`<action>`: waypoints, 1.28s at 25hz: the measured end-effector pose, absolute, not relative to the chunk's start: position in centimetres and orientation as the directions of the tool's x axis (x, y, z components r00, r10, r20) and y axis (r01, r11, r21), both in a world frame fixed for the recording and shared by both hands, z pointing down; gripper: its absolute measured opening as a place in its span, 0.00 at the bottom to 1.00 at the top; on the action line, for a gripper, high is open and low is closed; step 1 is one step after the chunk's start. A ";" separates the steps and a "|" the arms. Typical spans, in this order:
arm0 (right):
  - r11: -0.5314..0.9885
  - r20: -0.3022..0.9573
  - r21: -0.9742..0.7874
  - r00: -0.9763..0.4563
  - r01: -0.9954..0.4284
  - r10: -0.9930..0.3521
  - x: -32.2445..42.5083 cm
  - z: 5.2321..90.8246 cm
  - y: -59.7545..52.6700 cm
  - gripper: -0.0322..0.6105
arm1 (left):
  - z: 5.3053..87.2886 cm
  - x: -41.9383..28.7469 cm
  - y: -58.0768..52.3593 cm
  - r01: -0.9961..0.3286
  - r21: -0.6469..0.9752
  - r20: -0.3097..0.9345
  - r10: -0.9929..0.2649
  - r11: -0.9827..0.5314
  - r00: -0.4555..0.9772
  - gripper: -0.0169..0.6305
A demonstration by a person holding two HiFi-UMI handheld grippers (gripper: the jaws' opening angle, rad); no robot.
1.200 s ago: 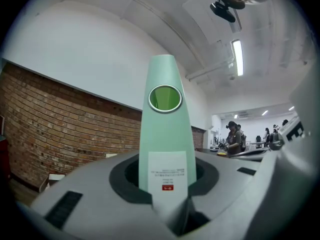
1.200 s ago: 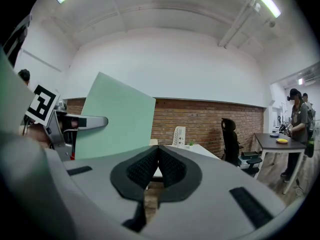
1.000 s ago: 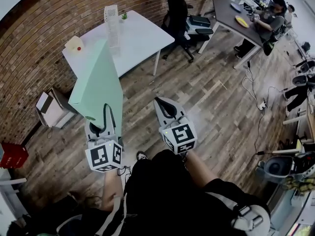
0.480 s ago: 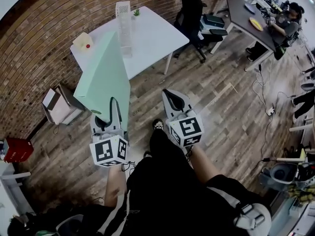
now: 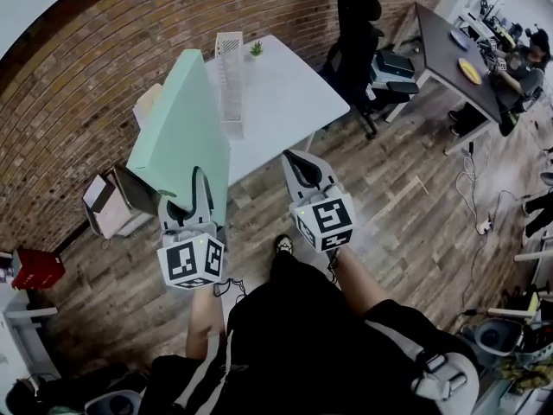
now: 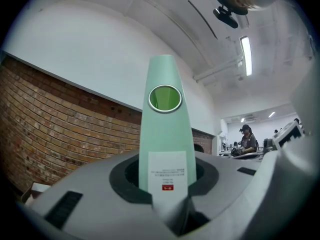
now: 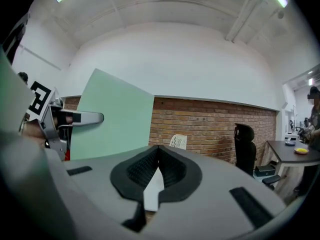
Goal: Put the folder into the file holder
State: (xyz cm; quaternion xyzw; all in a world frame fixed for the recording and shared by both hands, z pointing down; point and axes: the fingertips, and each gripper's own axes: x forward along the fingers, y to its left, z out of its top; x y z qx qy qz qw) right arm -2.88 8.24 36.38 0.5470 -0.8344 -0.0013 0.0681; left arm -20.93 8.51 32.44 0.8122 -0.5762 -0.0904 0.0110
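Your left gripper [image 5: 197,199] is clamped on the spine end of the mint-green lever-arch folder [image 5: 183,141], holding it upright in the air in front of you, while your right gripper [image 5: 301,164] has its jaws pressed together on nothing. The pickup is done but the delivery is not: the white mesh file holder [image 5: 230,67] stands on the white table [image 5: 294,102] near the brick wall. As I judge it, you have yet to reach the table, line the folder up with the holder, slide it in and let go.
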 end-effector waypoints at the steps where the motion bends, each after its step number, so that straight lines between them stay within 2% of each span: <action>1: 0.411 0.112 0.083 -0.402 -0.908 -0.909 -2.7 36.2 7.1 0.06 | 32.1 -20.7 7.4 -0.936 0.124 -0.142 -0.940 -0.328 0.310 0.23; 21: 0.474 0.096 -0.076 -0.480 -0.877 -0.872 4.5 38.2 -4.2 0.06 | 30.4 -15.2 -5.5 -0.972 0.069 -0.143 -0.966 -0.226 0.214 0.23; 32: 0.449 0.110 -0.091 -0.457 -0.889 -0.883 6.1 39.0 -8.9 0.06 | 30.2 -12.8 -12.0 -0.964 0.032 -0.165 -0.952 -0.265 0.256 0.23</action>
